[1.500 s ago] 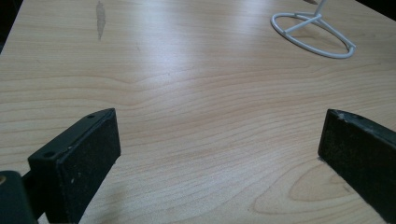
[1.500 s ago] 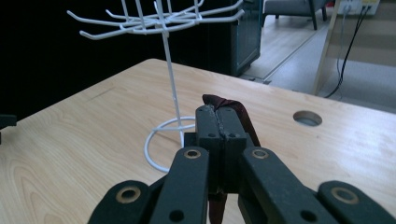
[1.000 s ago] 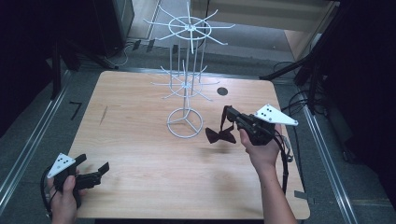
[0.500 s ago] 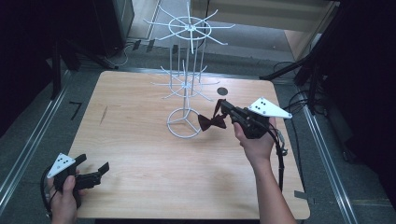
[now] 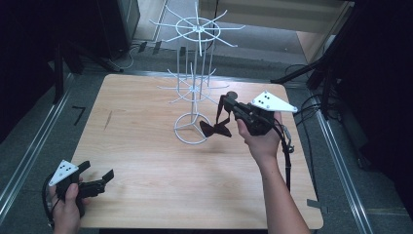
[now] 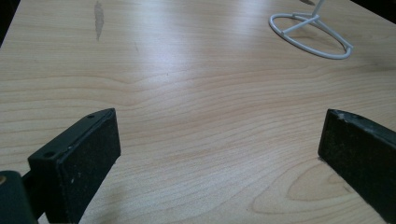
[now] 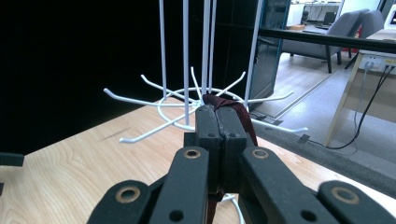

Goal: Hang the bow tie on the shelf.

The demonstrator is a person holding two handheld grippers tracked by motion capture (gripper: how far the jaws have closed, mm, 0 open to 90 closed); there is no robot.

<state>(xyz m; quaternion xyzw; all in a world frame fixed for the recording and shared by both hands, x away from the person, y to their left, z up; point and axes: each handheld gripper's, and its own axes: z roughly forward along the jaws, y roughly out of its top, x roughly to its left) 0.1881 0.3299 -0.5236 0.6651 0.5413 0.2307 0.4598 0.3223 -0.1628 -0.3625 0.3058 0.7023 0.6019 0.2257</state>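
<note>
A dark bow tie [image 5: 215,127] is pinched by its strap in the right hand-held gripper [image 5: 225,105], jaws pressed together on the dark red band — seen close in the right gripper view [image 7: 232,112]. The bow hangs in the air just at 3 o'clock of the white wire rack [image 5: 195,87], above the ring base [image 5: 193,128]. The rack is placed at 12 o'clock on the wooden bench [image 5: 146,161]. The left hand-held gripper [image 5: 100,179] is held low at 8 o'clock, jaws spread wide over bare wood, nothing gripped.
</note>
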